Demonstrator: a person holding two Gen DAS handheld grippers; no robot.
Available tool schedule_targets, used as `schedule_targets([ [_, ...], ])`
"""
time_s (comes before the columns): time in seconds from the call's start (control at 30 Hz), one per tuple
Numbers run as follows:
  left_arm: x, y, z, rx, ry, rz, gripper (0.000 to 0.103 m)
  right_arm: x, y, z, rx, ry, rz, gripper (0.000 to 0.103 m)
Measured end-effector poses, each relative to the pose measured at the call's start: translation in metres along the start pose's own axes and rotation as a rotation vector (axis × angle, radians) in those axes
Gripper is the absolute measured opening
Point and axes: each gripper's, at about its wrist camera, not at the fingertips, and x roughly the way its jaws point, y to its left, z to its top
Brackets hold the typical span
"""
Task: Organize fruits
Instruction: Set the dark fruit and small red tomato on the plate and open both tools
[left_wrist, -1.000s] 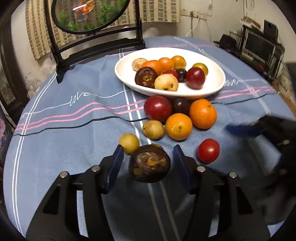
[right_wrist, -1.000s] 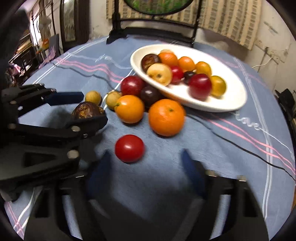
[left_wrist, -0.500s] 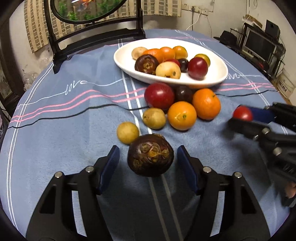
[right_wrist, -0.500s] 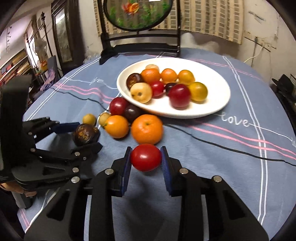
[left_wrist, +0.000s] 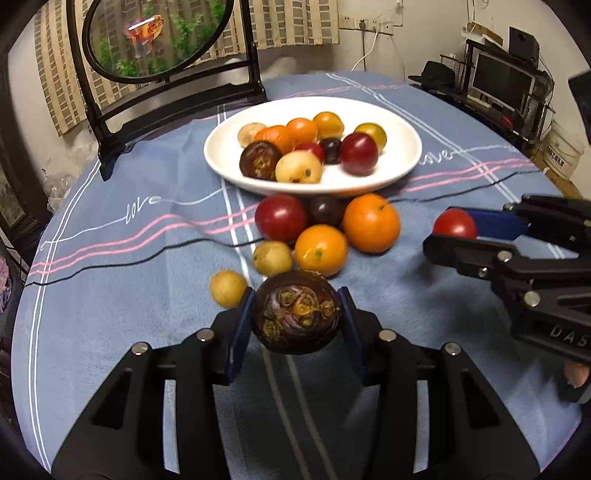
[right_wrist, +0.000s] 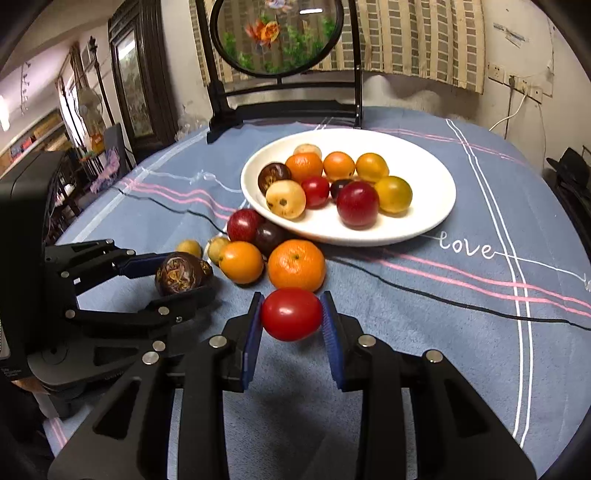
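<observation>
L tongs (left_wrist: 295, 321) just closed, pinching mangosteen (left_wrist: 295, 314); R tongs (right_wrist: 291, 314) pinching tomato (right_wrist: 291, 314); cloth (right_wrist: 480, 332) reads "love".

The left gripper (left_wrist: 296, 321) has just closed its blue fingers (left_wrist: 241, 332) on a dark mangosteen (left_wrist: 296, 315). At right, the right gripper (left_wrist: 456, 234) holds a red tomato (left_wrist: 453, 223). Loose oranges and plums lie on the blue-clothed surface (left_wrist: 110, 295) before a white plate (left_wrist: 402, 147) of fruit.
</observation>
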Motion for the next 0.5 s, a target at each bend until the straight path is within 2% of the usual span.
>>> schedule_targets([
  [0.13, -0.011, 0.002, 0.023, -0.017, -0.029, -0.016, 0.045, -0.011, -0.009, 0.009, 0.060, -0.041, 0.027, 0.032],
  [0.23, -0.014, 0.005, 0.046, -0.023, -0.049, -0.029, 0.046, -0.019, -0.013, 0.020, 0.064, -0.067, 0.011, 0.032],
  [0.37, -0.002, 0.010, 0.075, -0.031, -0.057, 0.007, 0.046, -0.021, -0.020, 0.046, -0.008, -0.111, -0.071, 0.032],
  [0.5, 0.020, 0.015, 0.101, -0.059, -0.046, 0.014, 0.046, -0.005, -0.031, 0.066, -0.040, -0.132, -0.116, 0.032],
])
